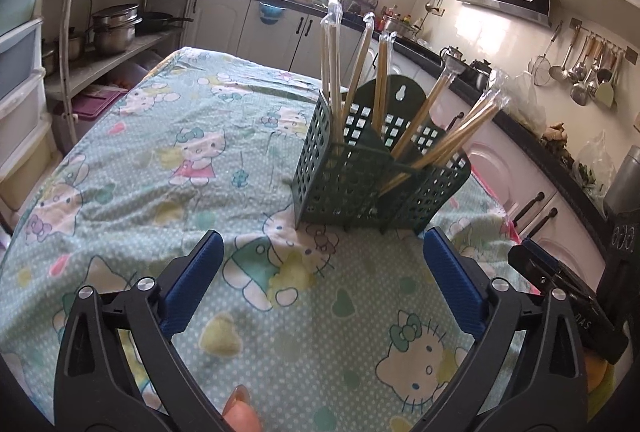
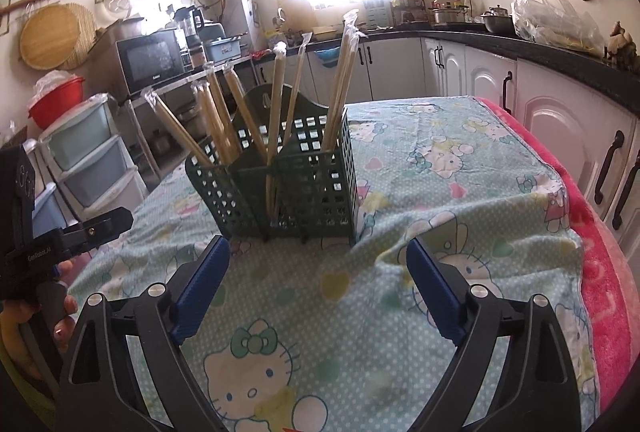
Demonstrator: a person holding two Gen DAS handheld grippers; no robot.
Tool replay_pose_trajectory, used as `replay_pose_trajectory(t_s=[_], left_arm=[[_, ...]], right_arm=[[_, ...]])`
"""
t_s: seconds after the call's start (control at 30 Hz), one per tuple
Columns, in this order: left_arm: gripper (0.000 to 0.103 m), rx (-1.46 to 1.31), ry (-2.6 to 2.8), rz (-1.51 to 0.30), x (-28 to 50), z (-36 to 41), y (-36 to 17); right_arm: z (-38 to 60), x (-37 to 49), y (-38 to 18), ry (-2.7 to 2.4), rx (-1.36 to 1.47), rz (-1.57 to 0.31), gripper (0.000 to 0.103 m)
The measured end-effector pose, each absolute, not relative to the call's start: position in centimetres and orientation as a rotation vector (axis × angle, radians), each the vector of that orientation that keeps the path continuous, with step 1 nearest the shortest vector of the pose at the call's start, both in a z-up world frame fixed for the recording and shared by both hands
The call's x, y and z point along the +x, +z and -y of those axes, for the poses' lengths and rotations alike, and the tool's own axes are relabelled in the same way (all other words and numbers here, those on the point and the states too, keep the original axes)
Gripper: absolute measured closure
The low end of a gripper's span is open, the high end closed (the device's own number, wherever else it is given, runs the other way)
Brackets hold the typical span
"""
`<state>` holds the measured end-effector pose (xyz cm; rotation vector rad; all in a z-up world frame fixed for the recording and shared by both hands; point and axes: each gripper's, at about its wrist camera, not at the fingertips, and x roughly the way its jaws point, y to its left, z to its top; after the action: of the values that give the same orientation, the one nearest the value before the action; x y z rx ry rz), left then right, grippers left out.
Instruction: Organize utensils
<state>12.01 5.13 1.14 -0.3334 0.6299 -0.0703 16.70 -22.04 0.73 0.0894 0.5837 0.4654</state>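
A dark green perforated utensil holder (image 1: 360, 183) (image 2: 304, 187) stands upright on the cartoon-print cloth. Several pairs of wrapped wooden chopsticks (image 1: 360, 71) (image 2: 280, 99) lean in its compartments. My left gripper (image 1: 322, 248) is open just in front of the holder, with only cloth between its blue pads (image 1: 192, 284). My right gripper (image 2: 318, 252) is likewise open and holds nothing, a short way before the holder's front wall. In the left wrist view the right gripper's body shows at the right edge; in the right wrist view the left gripper's body, held by a hand (image 2: 64, 316), shows at the left edge.
The table's cloth (image 1: 160, 159) is rumpled near the right gripper (image 2: 404, 232), over a pink blanket (image 2: 600, 272). Kitchen cabinets (image 2: 540, 127) run along the right, a plastic drawer unit (image 2: 88, 159) and shelf with pots (image 1: 116, 27) stand left.
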Motion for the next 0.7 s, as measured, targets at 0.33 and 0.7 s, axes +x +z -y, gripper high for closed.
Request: replay_pose_trajectory(t_s=[0.33, 0.7], left_arm=[[0.011, -0.287, -0.077, -0.604, 10.7, -3.4, -0.5], [0.011, -0.240, -0.091, -0.546, 9.9, -2.1, -0.5]], right_arm=[[21.9, 15.6, -0.5, 0.452, 0.069, -0.563, 0.010], [22.2, 14.3, -1.4, 0.418, 0.042, -0.504, 0.008]])
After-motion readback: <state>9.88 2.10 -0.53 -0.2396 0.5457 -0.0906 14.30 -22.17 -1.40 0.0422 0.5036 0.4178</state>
